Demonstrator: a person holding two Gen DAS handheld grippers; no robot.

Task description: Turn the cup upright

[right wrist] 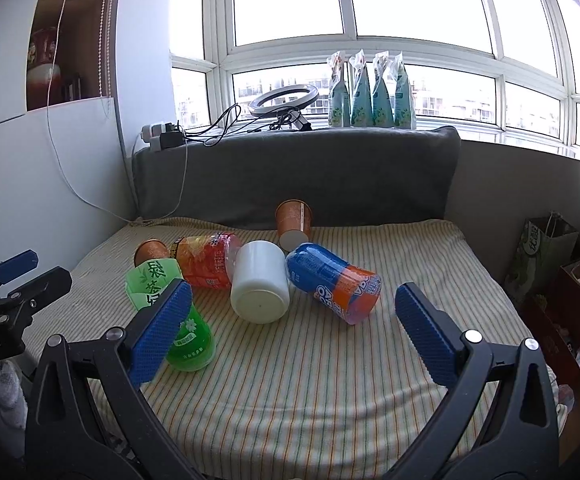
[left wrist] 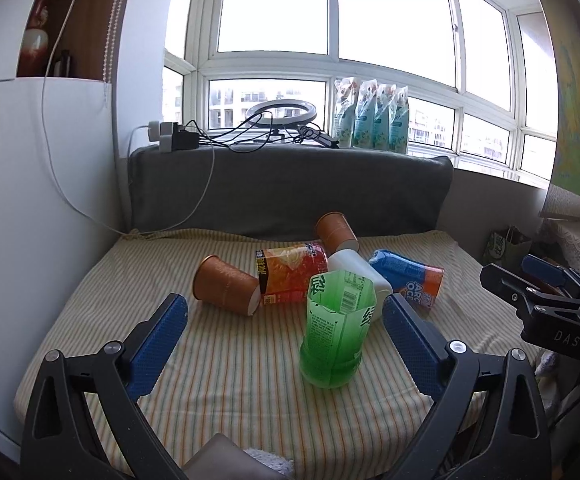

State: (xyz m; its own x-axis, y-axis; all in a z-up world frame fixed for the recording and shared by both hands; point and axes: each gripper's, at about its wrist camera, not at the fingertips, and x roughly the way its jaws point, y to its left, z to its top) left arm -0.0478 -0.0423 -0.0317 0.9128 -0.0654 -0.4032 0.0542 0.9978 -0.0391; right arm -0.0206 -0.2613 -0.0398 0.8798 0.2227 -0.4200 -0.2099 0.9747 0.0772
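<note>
Several cups lie on a striped cloth (left wrist: 229, 360). A green cup (left wrist: 336, 332) stands upright between the open fingers of my left gripper (left wrist: 285, 312), nearer the right finger and free of both. It also shows in the right wrist view (right wrist: 177, 320). On their sides lie two brown paper cups (left wrist: 225, 286) (left wrist: 336, 232), a red-orange cup (left wrist: 292, 272), a white cup (right wrist: 259, 284) and a blue-orange cup (right wrist: 336, 282). My right gripper (right wrist: 294, 304) is open and empty, in front of the white and blue-orange cups.
A grey cushion (left wrist: 290, 188) backs the cloth under the window. A ring light (left wrist: 283, 114), cables and pouches (left wrist: 372, 118) sit on the sill. A white wall (left wrist: 29, 200) is at left. Bags and a box (right wrist: 570, 300) stand at right.
</note>
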